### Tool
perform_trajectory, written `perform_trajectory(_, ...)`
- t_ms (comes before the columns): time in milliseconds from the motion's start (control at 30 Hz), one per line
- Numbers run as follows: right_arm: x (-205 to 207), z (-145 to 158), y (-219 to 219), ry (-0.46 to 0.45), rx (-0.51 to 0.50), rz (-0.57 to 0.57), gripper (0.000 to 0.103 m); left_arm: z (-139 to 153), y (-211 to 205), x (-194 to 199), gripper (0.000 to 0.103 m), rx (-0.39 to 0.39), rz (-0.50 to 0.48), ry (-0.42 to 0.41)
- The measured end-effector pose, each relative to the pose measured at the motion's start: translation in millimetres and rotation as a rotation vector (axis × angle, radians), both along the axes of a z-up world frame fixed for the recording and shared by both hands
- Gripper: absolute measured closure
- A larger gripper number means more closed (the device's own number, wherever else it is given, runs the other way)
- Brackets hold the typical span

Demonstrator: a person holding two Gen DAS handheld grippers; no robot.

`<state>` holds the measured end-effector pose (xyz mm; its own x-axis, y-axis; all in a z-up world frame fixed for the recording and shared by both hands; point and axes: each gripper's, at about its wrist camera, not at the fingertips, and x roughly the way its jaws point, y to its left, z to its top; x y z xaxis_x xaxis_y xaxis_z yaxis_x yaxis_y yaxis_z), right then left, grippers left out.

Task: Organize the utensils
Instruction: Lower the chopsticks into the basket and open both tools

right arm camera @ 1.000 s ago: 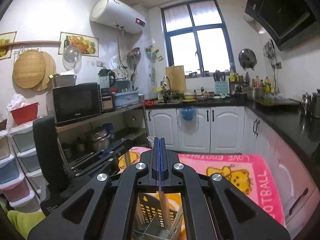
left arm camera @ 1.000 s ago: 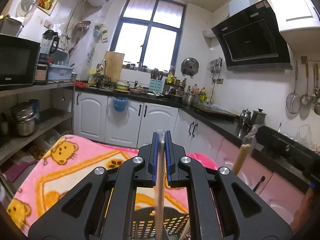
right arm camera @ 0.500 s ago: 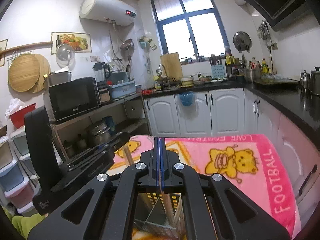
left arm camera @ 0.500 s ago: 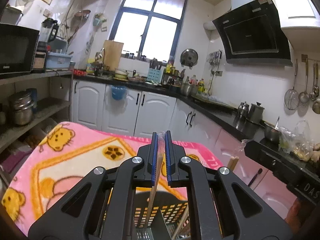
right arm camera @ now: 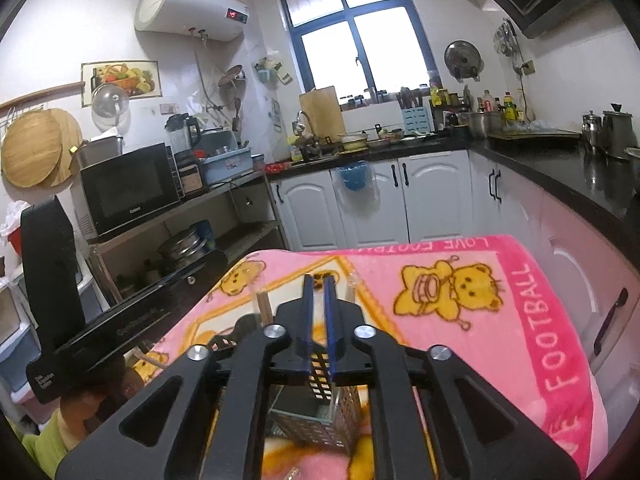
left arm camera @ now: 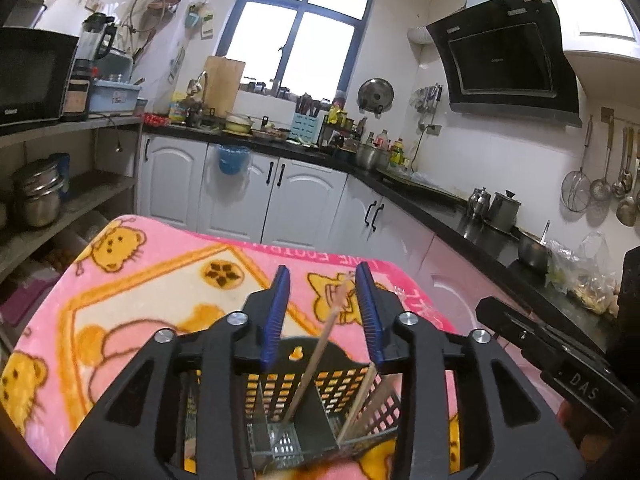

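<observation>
A black perforated utensil basket (left arm camera: pixel 280 384) (right arm camera: pixel 316 428) stands on a pink bear-print blanket (left arm camera: pixel 140 300). My left gripper (left arm camera: pixel 323 276) hovers over it, its jaws opening. A wooden chopstick (left arm camera: pixel 316 356) leans loose between the blue pads, its lower end in the basket's middle compartment. Two more chopsticks (left arm camera: pixel 360 404) lean in the right compartment. Directly above the basket sits my right gripper (right arm camera: pixel 318 284), its jaws opening by a narrow gap, and I see nothing pressed between them. A stick's top (right arm camera: pixel 264 304) shows just left of its fingers.
The blanket (right arm camera: pixel 460 360) covers a table with edges at the far side and right. White cabinets and a black counter (right arm camera: pixel 560 160) run behind and to the right. A shelf with a microwave (right arm camera: pixel 128 188) and pots stands at the left.
Both grippers have sunk toward the basket and their jaws have parted. The left gripper has let go of its chopstick, which now leans free. The right gripper's stick has dropped out of its jaws.
</observation>
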<state>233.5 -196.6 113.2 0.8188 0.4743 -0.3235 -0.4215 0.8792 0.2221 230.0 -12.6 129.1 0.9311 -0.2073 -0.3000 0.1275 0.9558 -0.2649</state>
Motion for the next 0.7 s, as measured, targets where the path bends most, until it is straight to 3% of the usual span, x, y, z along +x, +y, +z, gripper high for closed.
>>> perform_trajectory(333, -12, -11, -9, 0.022, -0.022, -0.016, 0.078, -5, -3, -23, 0.059, 0.010, -0.023, 0.016)
perform_trajectory(700, -29, -34, -21, 0.072, -0.058, -0.030, 0.066, -26, -2, -49, 0.052, 0.013, -0.048, 0.085)
